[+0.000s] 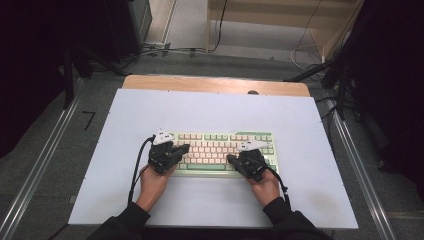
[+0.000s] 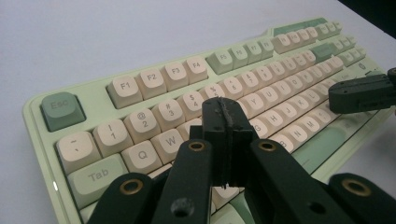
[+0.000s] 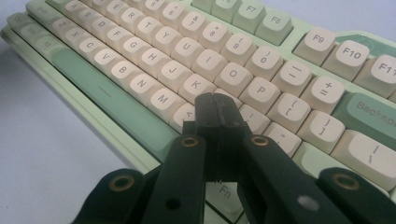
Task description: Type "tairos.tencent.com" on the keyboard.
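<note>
A pale green keyboard point(image 1: 220, 150) with cream and green keys lies on the white table top near the front. My left gripper point(image 1: 184, 148) hovers over its left end, jaws pressed together with nothing between them; in the left gripper view its tip point(image 2: 225, 108) sits over the keys near W and E. Over the right end, my right gripper point(image 1: 231, 158) is shut and empty too; the right gripper view puts its tip point(image 3: 214, 101) just past the K and M keys of the keyboard point(image 3: 224, 60). The right gripper point(image 2: 362, 93) also appears far right in the left gripper view.
The white board point(image 1: 150, 107) covers a wooden table point(image 1: 200, 82). Metal rails point(image 1: 45, 160) run along both sides of the table on the grey floor. Cables point(image 1: 165, 50) and dark stands sit beyond the far edge. A person's hands and dark sleeves point(image 1: 125, 220) enter from the bottom.
</note>
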The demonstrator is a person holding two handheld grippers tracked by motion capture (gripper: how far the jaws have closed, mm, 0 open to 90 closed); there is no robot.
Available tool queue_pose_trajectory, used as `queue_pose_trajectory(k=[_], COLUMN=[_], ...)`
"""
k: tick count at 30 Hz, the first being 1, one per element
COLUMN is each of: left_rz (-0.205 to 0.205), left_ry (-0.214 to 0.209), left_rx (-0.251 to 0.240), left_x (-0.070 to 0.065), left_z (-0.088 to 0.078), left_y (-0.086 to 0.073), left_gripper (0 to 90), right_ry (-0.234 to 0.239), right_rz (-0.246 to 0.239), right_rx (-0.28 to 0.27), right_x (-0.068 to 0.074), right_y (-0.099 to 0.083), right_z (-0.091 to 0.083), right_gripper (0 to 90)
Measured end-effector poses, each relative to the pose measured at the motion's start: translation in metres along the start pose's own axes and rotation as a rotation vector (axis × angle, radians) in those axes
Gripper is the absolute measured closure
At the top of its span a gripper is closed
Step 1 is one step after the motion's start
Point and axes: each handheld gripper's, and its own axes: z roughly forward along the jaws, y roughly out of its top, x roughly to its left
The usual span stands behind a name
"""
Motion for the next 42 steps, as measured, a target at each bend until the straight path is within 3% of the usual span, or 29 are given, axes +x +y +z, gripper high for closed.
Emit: queue_pose_trajectory(k=[6, 14, 42], left_rz=[0.001, 0.005, 0.026], left_ry=[-0.012, -0.016, -0.047], left_rx=[0.006, 0.013, 0.058], left_x=[-0.002, -0.003, -0.011], left_z=[0.0, 0.001, 0.005], left_y=[-0.002, -0.002, -0.01], left_gripper=[90.0, 90.0, 90.0], right_ry=[0.006, 0.006, 0.007], right_rz=[0.005, 0.03, 0.036], right_rx=[0.017, -0.049, -0.079], right_x=[-0.001, -0.004, -0.006], right_y=[-0.001, 0.005, 0.015], right_z=[0.002, -0.006, -0.005], right_gripper=[87.1, 87.1, 87.1])
